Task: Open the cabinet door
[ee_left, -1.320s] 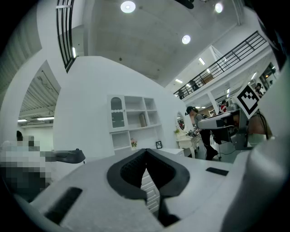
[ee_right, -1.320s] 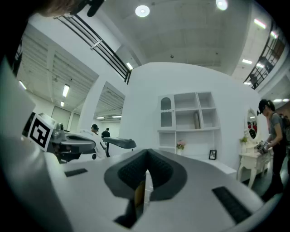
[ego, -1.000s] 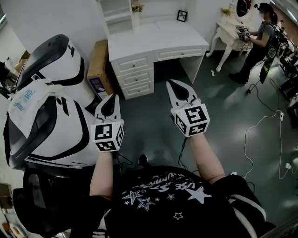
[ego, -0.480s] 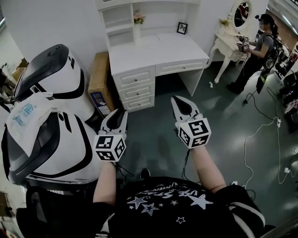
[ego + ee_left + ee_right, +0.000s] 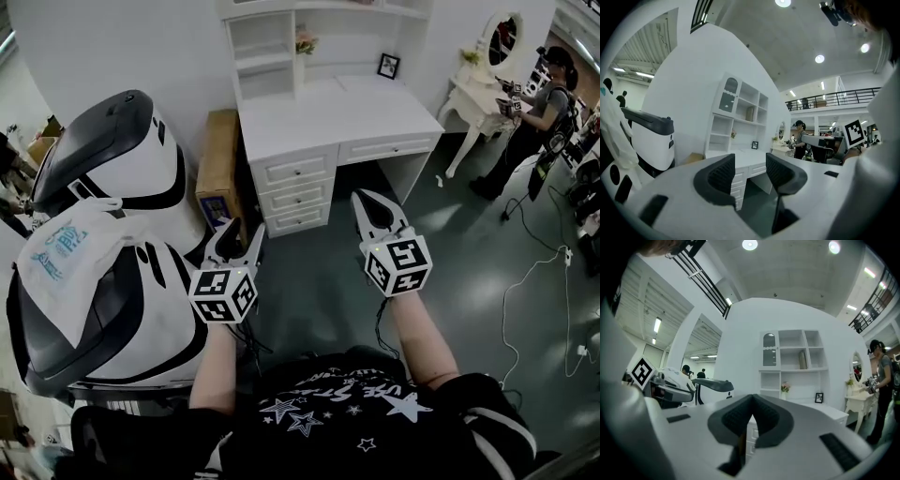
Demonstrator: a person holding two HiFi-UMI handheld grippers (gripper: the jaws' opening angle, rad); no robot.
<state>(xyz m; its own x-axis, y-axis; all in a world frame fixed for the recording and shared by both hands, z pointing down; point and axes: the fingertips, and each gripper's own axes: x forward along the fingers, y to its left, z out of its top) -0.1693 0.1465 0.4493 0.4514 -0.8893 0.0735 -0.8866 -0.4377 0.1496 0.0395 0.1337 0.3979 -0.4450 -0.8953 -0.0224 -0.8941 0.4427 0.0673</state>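
Observation:
A white desk [image 5: 328,117] with drawers and a shelf hutch stands ahead against the wall. The hutch's arched glass cabinet door [image 5: 729,95] sits at its upper left and is shut; it also shows in the right gripper view [image 5: 769,348]. My left gripper [image 5: 241,234] is held level over the floor, well short of the desk. Its jaws are opening and nothing is between them [image 5: 750,165]. My right gripper [image 5: 362,196] points at the desk from the same distance, shut and empty [image 5: 751,402].
Two large white-and-black machines [image 5: 112,159] fill the left side, with a printed bag [image 5: 66,253] lying on the nearer one. A cardboard box [image 5: 217,164] leans beside the desk. At the right stand a vanity table [image 5: 483,84] and a person [image 5: 548,98]; cables [image 5: 553,272] lie on the floor.
Both grippers have come forward toward the desk, which now stands closer in view. The left jaws, shut before, have spread apart. The right jaws have stayed shut.

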